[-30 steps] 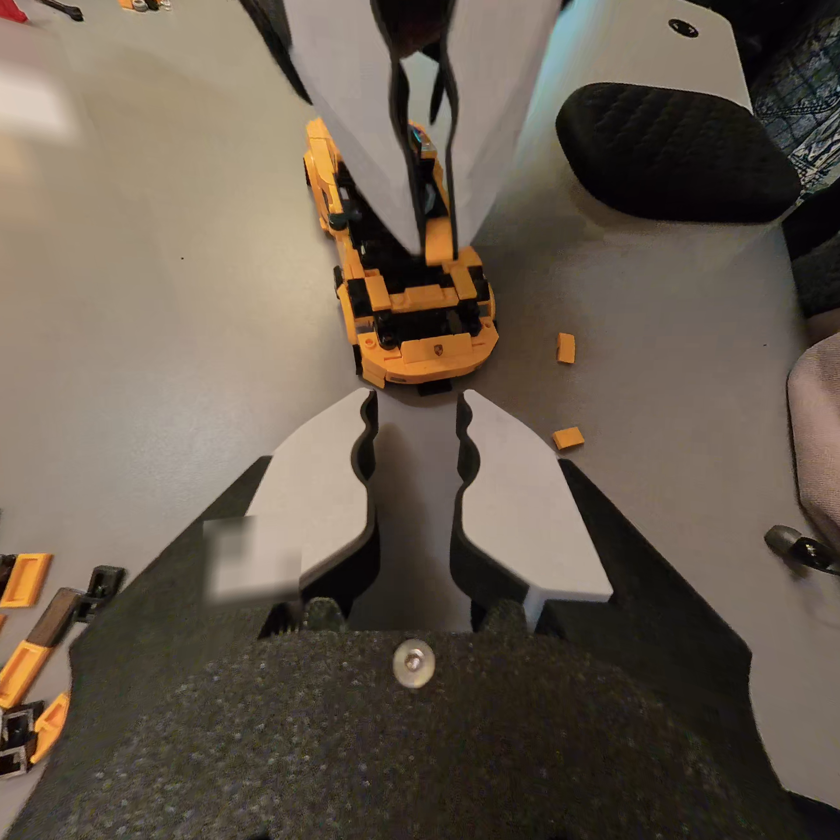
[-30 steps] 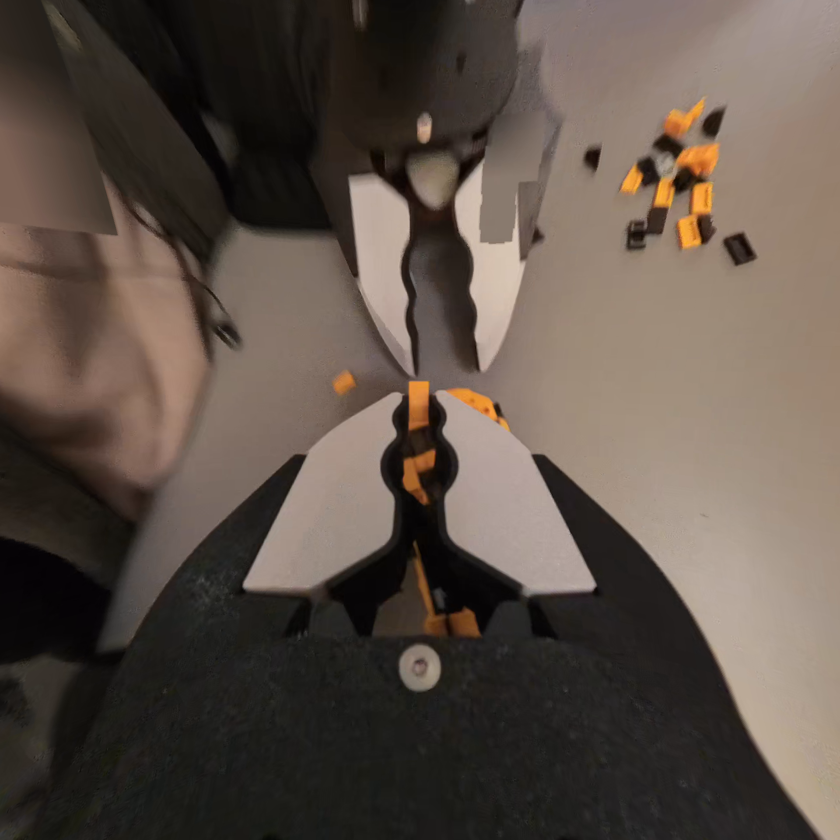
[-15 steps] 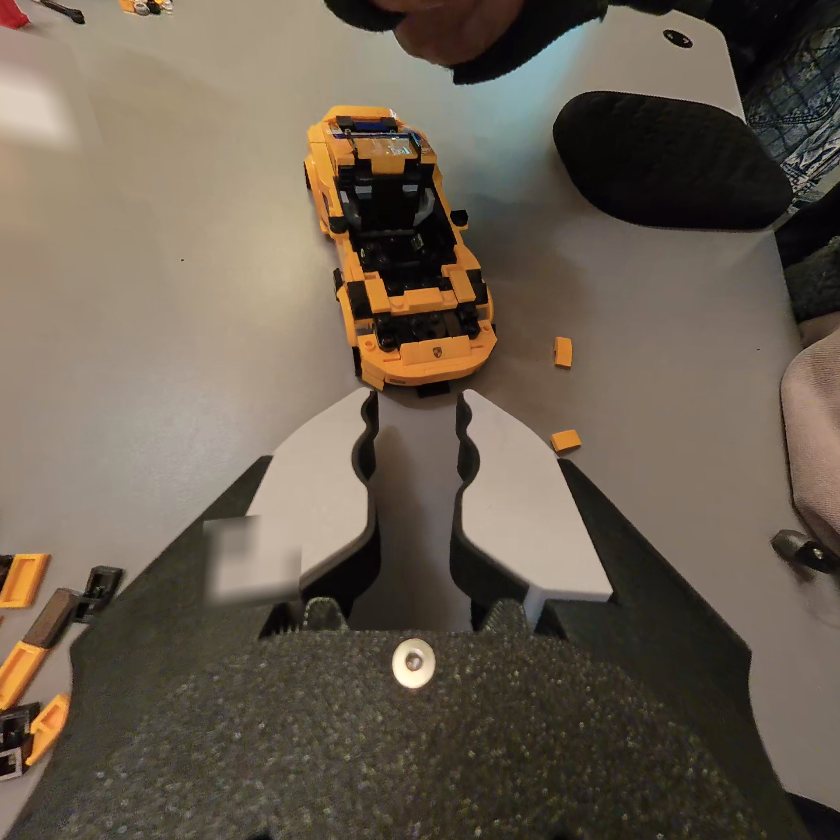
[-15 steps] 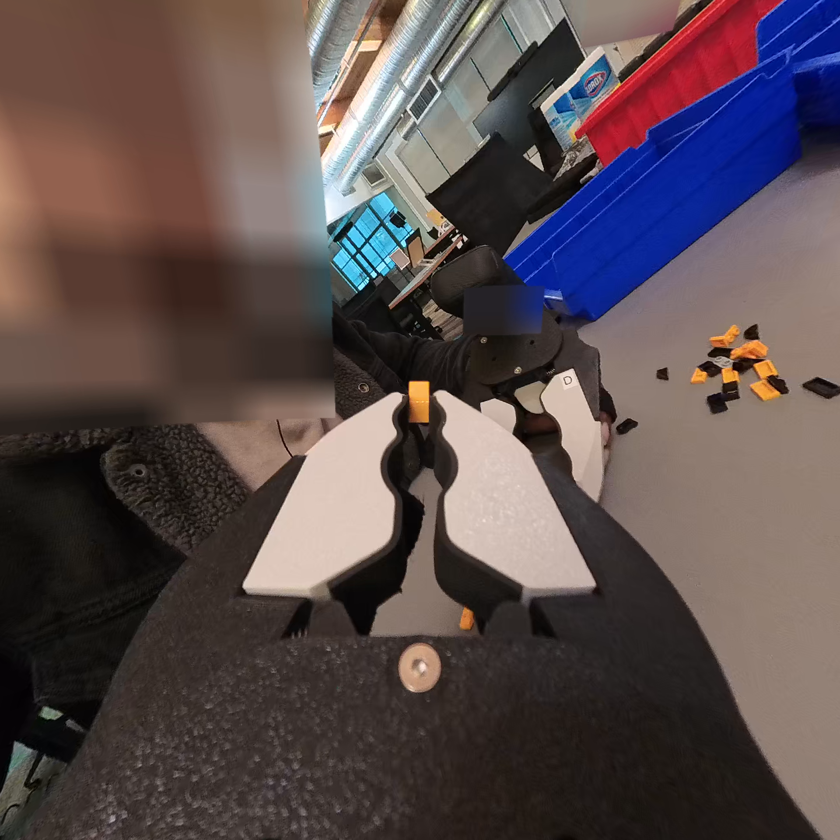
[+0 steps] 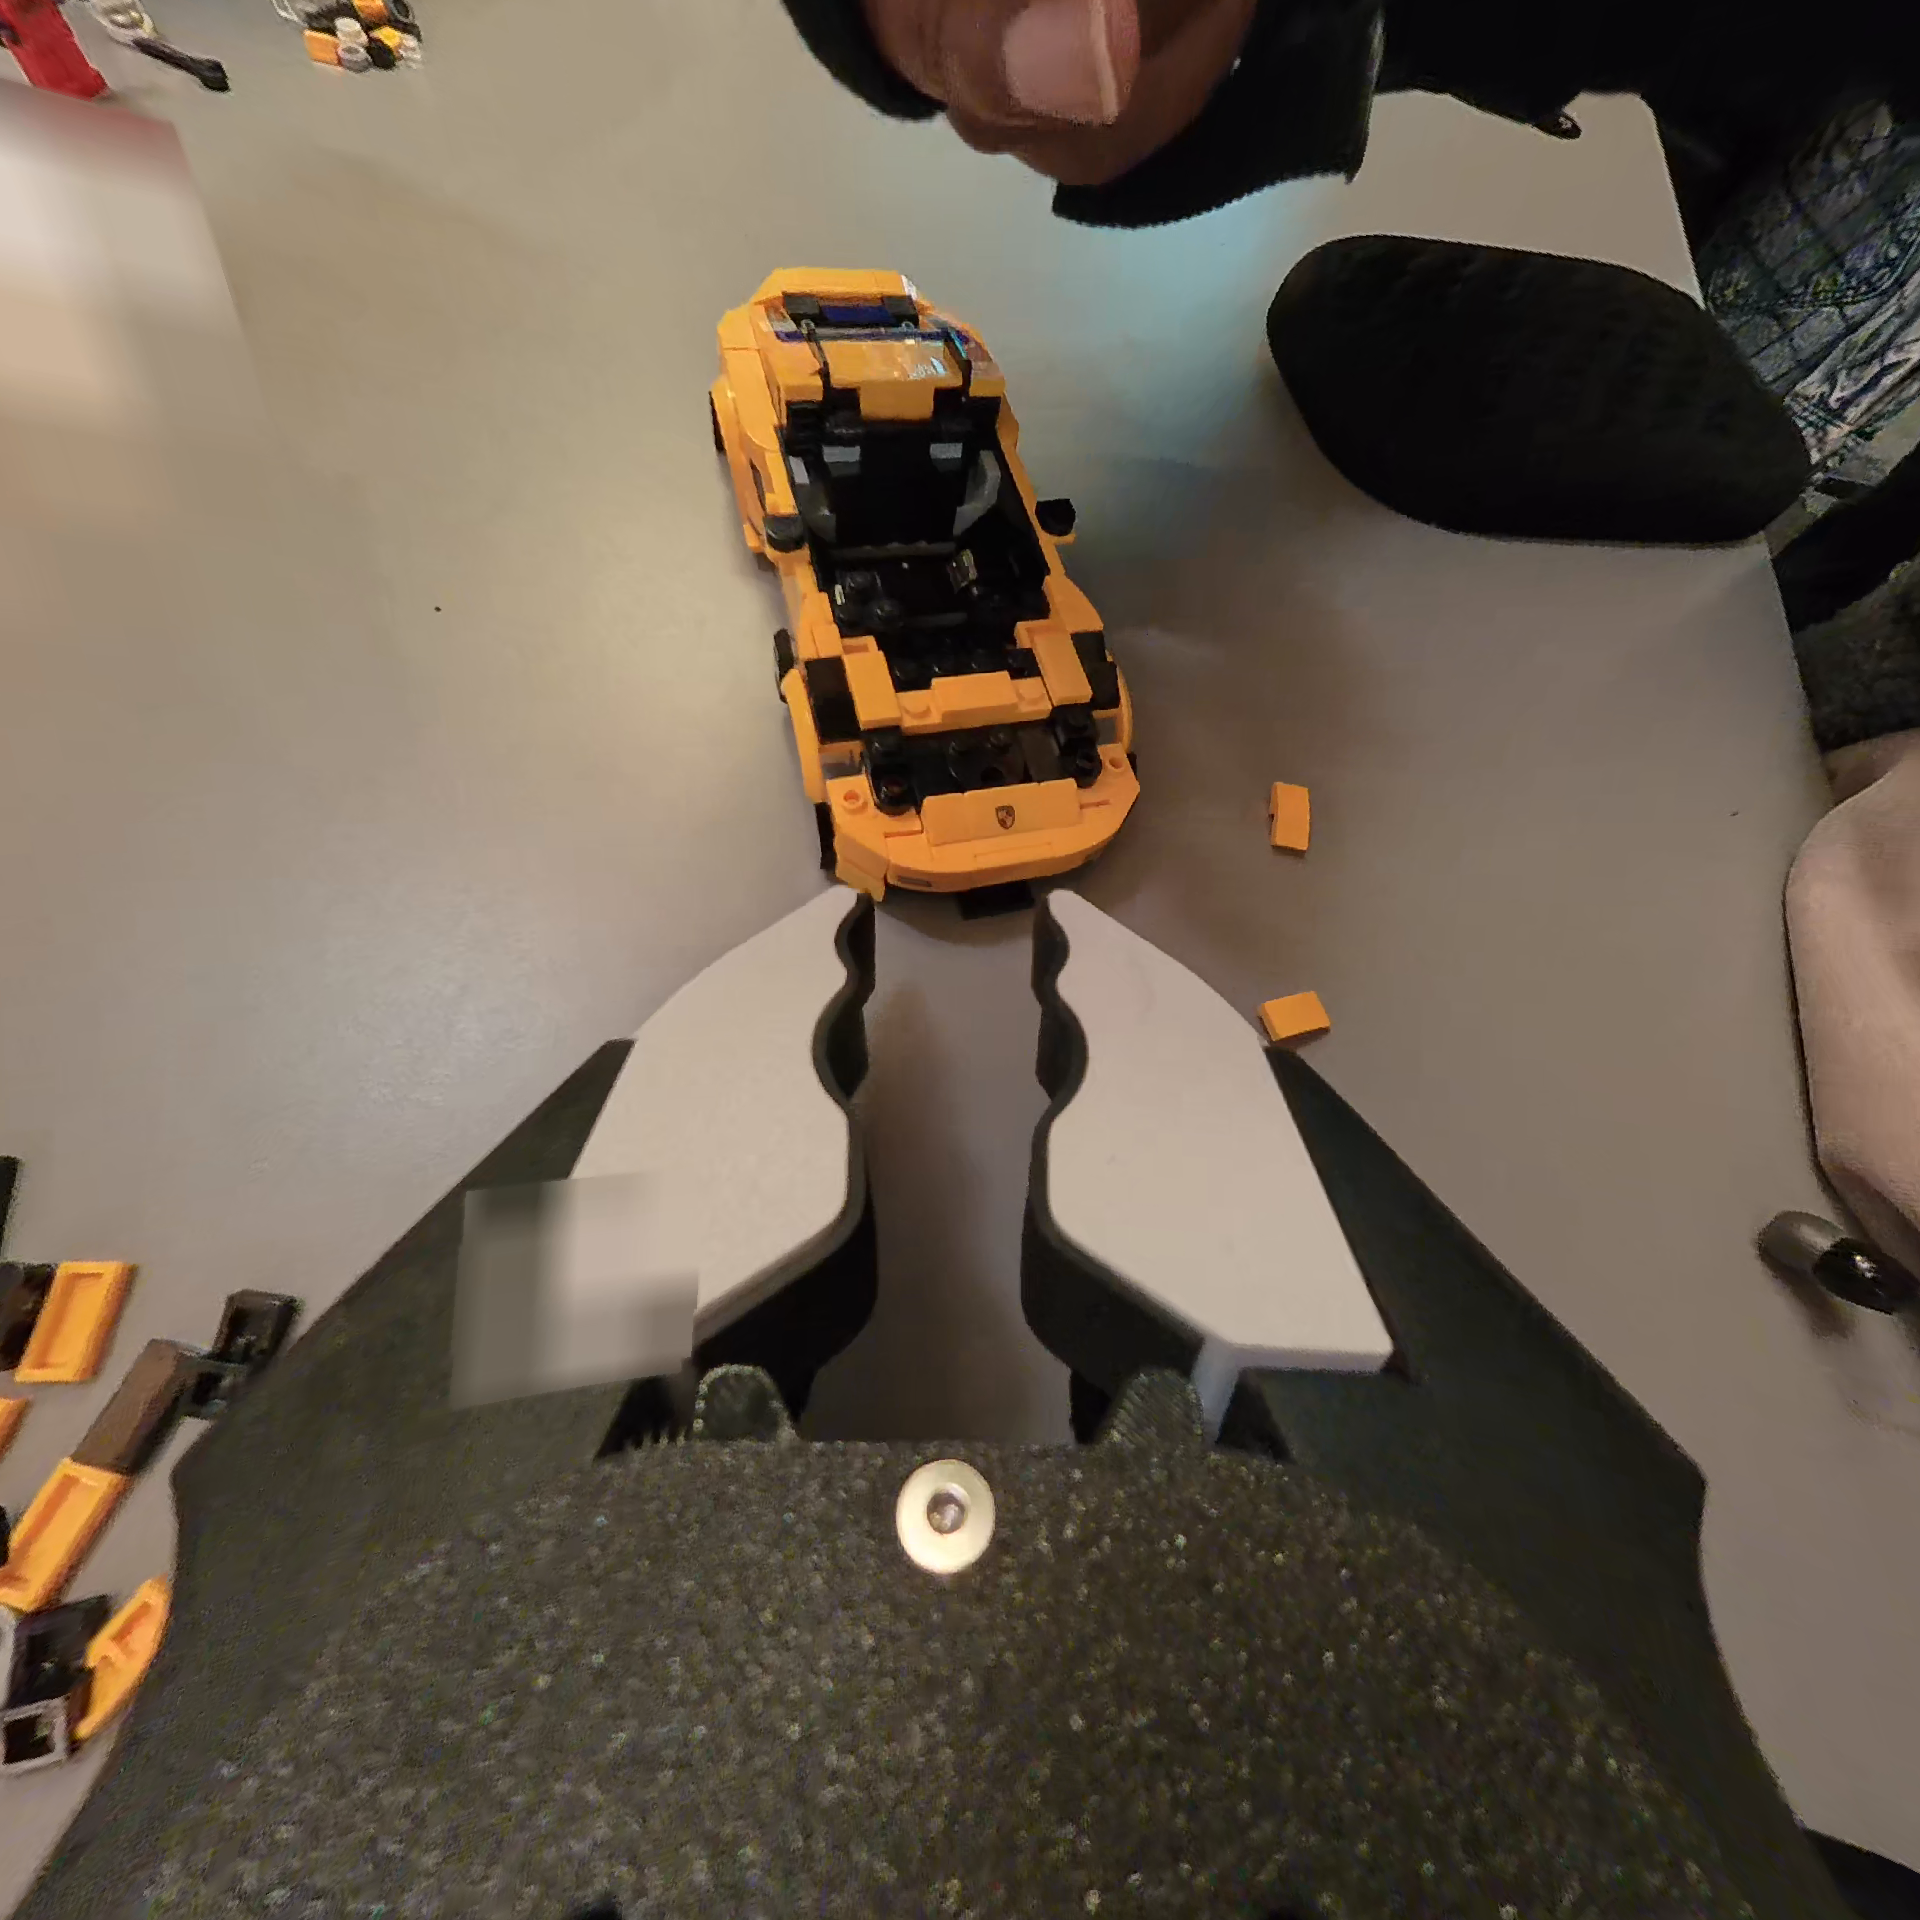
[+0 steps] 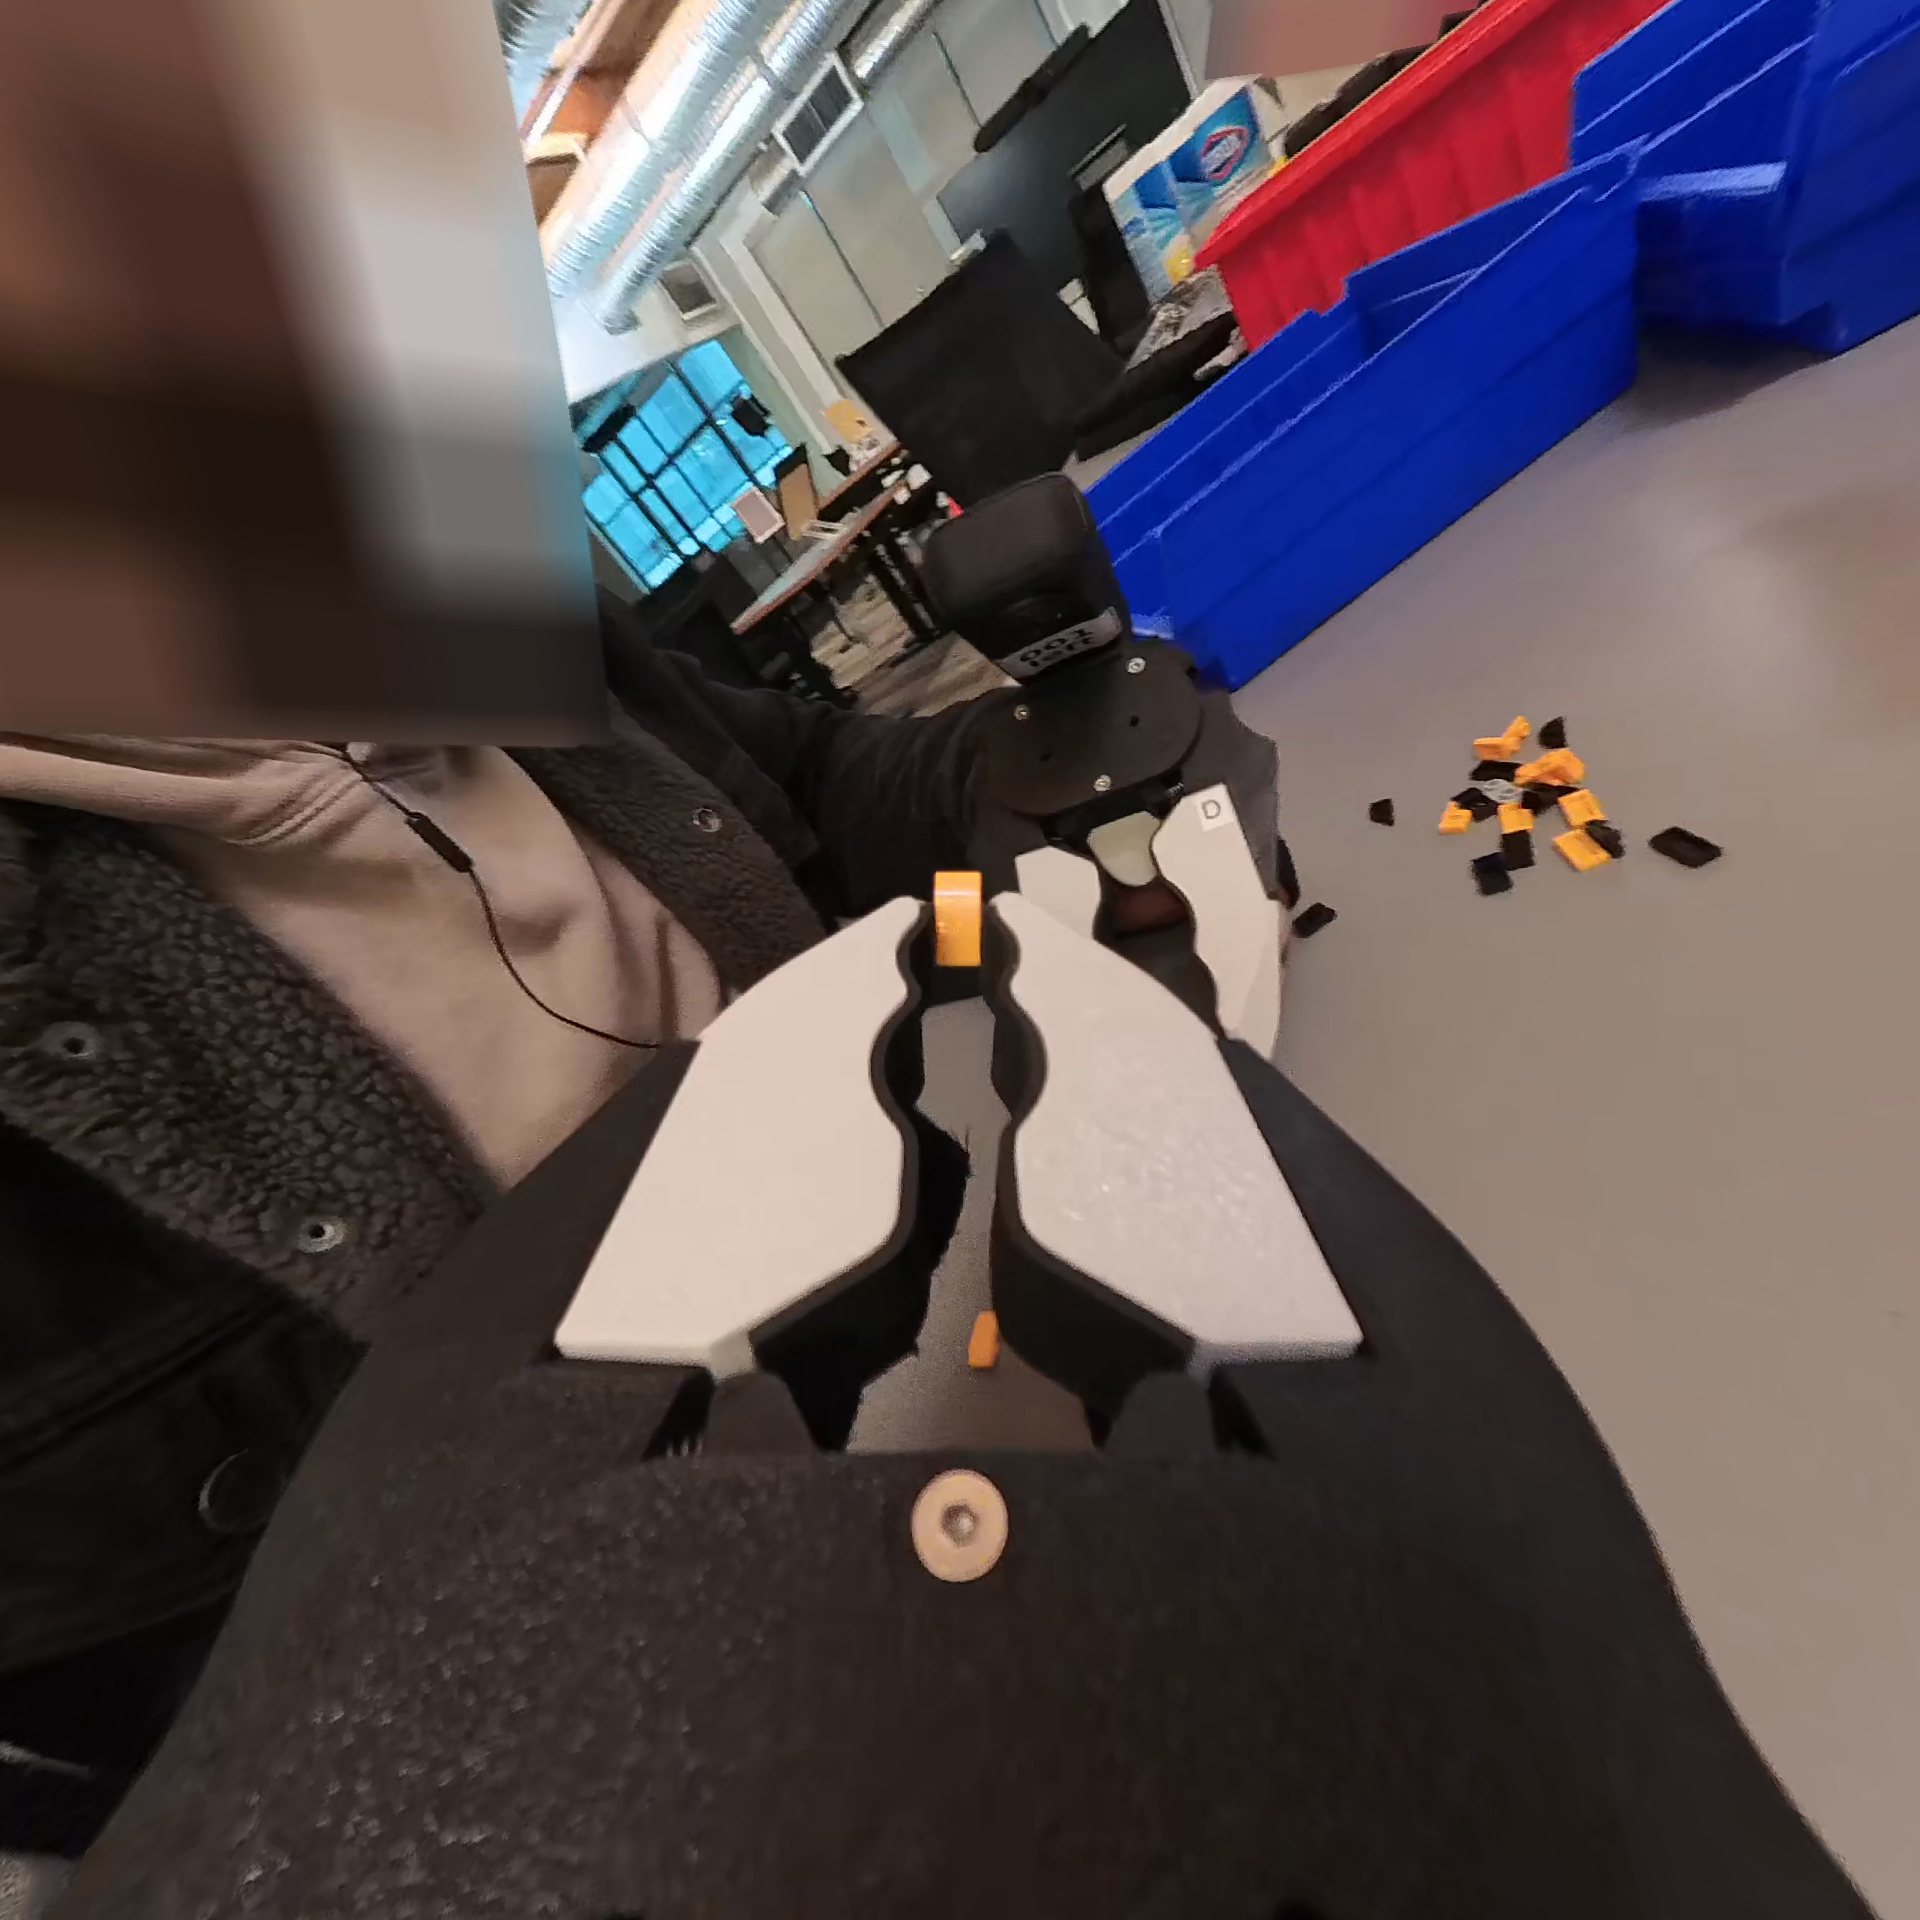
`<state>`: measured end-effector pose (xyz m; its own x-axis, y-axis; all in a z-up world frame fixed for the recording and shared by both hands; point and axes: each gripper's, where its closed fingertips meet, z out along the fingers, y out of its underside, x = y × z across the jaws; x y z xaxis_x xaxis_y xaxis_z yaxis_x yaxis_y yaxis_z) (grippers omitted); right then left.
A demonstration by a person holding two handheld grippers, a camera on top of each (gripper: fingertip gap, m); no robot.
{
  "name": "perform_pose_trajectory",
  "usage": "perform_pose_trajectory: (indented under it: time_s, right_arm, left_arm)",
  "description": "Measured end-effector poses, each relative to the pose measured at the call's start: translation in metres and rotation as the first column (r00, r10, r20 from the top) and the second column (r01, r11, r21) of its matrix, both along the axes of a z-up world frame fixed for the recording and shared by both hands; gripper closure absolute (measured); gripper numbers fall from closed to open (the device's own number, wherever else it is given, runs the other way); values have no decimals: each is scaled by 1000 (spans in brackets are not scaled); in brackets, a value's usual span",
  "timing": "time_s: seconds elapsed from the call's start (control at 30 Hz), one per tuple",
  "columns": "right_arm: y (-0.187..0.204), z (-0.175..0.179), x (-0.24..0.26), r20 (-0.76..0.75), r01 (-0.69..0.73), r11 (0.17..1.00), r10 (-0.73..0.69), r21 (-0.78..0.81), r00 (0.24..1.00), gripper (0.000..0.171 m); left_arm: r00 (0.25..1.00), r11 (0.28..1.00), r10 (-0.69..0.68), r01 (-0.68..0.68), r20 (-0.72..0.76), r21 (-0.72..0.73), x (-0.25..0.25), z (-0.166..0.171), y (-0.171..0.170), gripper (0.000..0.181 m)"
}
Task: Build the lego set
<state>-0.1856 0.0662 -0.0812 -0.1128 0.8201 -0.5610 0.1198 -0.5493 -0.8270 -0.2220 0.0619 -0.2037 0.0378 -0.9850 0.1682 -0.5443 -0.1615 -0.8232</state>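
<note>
An orange and black lego car [image 5: 914,613] stands on the grey table [image 5: 364,623], its nose toward me. My left gripper [image 5: 951,914] is open and empty, fingertips just short of the car's nose. My right gripper [image 6: 958,914] is shut on a small orange brick [image 6: 956,920] and is raised and tilted up toward a person's chest. The left gripper [image 6: 1164,883] shows beyond it in the right wrist view. Two loose orange pieces [image 5: 1288,816] [image 5: 1294,1013] lie right of the car.
Orange and black parts lie at the left edge [image 5: 73,1320] and in a pile [image 6: 1538,800] on the table. Blue bins [image 6: 1403,395] and a red bin [image 6: 1382,187] stand at the back. A black pad [image 5: 1527,384] lies right of the car. A hand [image 5: 1049,83] hangs above it. There is about 12 cm between the tips of the two grippers.
My right gripper has lifted off the car with the orange brick and swung up away from the table. The left gripper has stayed still and open.
</note>
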Motion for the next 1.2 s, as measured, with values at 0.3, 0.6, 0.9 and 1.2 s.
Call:
perform_pose_trajectory:
  time_s: [0.3, 0.6, 0.9, 1.2]
  right_arm:
    - [10, -6, 19, 80, 256, 942, -279, 216, 957, 163]
    - [7, -32, 36, 191, 364, 859, -450, 359, 872, 164]
    - [-15, -57, 41, 288, 325, 811, -500, 486, 816, 164]
    - [-30, -84, 43, 381, 246, 780, -521, 575, 764, 164]
  left_arm:
    - [989, 997, 72, -76, 132, 23, -2, 26, 14, 175]
    - [977, 991, 117, -126, 179, 37, -5, 35, 22, 181]
    - [968, 983, 161, -175, 190, 56, -8, 36, 32, 181]
    - [968, 978, 180, -196, 177, 75, -10, 32, 37, 181]
